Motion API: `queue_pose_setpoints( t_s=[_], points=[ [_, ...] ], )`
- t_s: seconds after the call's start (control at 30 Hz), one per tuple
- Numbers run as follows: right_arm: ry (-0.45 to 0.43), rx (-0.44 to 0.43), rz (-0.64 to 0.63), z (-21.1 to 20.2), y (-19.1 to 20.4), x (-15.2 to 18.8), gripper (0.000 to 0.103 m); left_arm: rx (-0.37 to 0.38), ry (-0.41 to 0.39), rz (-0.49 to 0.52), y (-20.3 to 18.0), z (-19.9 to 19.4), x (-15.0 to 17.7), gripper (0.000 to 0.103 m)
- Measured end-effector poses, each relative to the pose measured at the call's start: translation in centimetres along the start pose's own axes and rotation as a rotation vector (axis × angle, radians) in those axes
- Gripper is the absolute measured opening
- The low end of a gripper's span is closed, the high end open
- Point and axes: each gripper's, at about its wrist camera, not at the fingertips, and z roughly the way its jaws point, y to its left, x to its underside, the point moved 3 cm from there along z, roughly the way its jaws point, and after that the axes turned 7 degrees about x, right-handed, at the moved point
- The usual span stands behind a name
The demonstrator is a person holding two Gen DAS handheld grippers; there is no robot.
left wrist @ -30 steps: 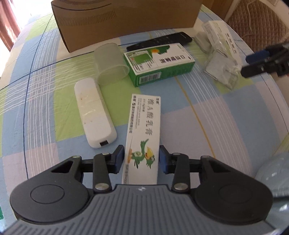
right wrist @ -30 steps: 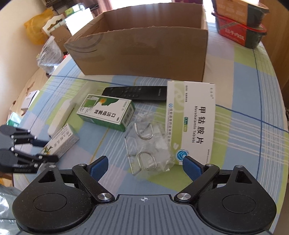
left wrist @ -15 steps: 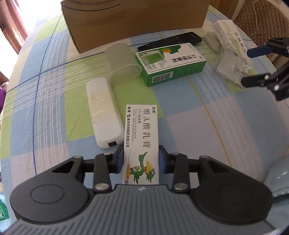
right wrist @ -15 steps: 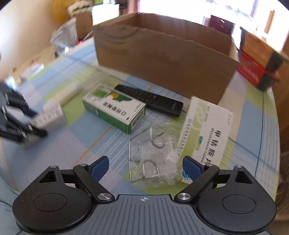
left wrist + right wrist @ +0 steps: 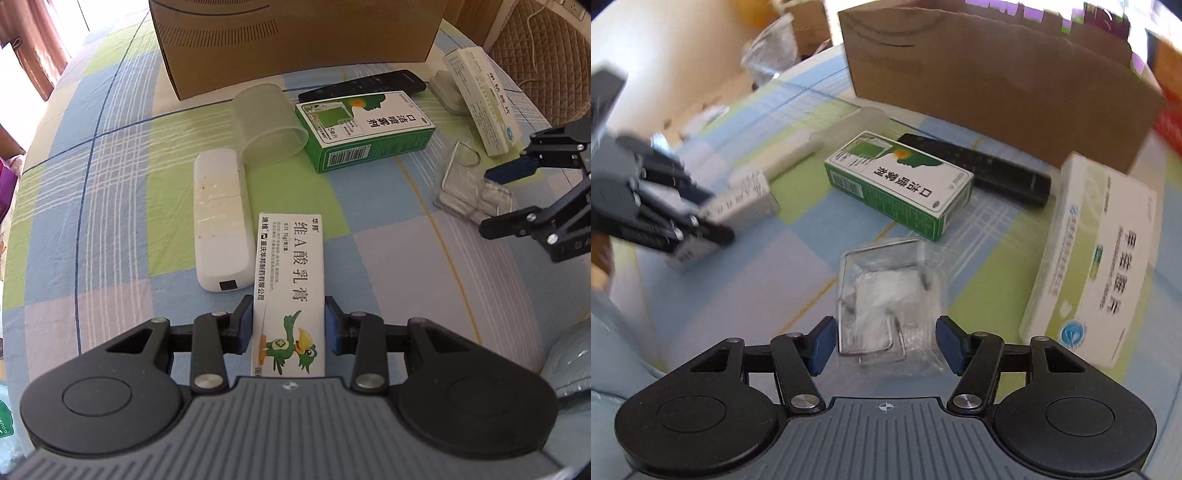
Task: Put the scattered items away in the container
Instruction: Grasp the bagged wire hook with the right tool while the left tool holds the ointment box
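My left gripper (image 5: 289,330) is shut on a white cream box (image 5: 291,273) printed with a green bird, held by its near end. In the right wrist view that gripper (image 5: 716,214) and the cream box (image 5: 738,201) show blurred at the left. My right gripper (image 5: 886,341) is open, its blue pads (image 5: 822,345) standing on either side of a clear packet of metal hooks (image 5: 890,306) on the cloth. From the left wrist the right gripper (image 5: 491,201) hangs over that packet (image 5: 469,188). The cardboard box (image 5: 295,44) stands at the back.
On the checked cloth lie a green box (image 5: 365,129), a black remote (image 5: 365,86), a clear cup (image 5: 269,125) on its side, a white remote (image 5: 219,206) and a white-green tablet box (image 5: 1100,266). The cardboard box wall (image 5: 997,81) blocks the far side.
The right gripper has come down and forward over the hook packet and its jaws have narrowed around it. The left gripper keeps its hold on the cream box and has shifted slightly.
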Motion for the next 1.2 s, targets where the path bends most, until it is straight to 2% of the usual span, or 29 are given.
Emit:
queue_pose_setpoints(
  t_s=[0.03, 0.1, 0.27, 0.33, 0.37, 0.43, 0.5, 0.57, 0.87, 1.2],
  points=[
    [-0.005, 0.005, 0.005, -0.2, 0.0, -0.1, 0.065, 0.000, 0.000, -0.001, 0.0, 0.0, 0.0, 0.033],
    [-0.030, 0.031, 0.006, -0.5, 0.1, -0.4, 0.093, -0.003, 0.001, 0.001, -0.1, 0.1, -0.1, 0.034],
    [-0.050, 0.092, -0.046, 0.5, 1.3, -1.1, 0.094, -0.014, -0.003, 0.010, -0.3, 0.3, -0.4, 0.035],
    [-0.054, 0.111, -0.066, 1.0, 1.7, -1.0, 0.088, -0.014, -0.008, 0.009, -0.3, 0.4, -0.4, 0.035],
    [-0.047, 0.114, -0.080, 1.4, 1.8, -1.0, 0.074, -0.017, -0.010, 0.013, -0.4, 0.4, -0.3, 0.035],
    [-0.053, 0.130, -0.099, 1.7, 2.0, -0.6, 0.069, -0.020, -0.012, 0.025, -0.5, 0.3, -0.2, 0.034],
    [-0.062, 0.133, -0.110, 1.6, 2.1, -0.5, 0.058, -0.021, -0.016, 0.029, -0.6, 0.3, -0.1, 0.033],
    [-0.060, 0.138, -0.130, 1.5, 2.4, -0.4, 0.054, -0.020, -0.015, 0.031, -0.7, 0.3, 0.0, 0.033],
    [0.010, 0.037, -0.012, -0.7, 1.2, -0.9, 0.054, 0.010, 0.001, 0.034, -1.1, -0.9, -0.2, 0.033],
    [0.007, -0.014, 0.059, -4.5, -0.9, -4.3, 0.054, 0.025, -0.079, 0.075, -1.0, -4.4, -3.7, 0.033]
  ],
)
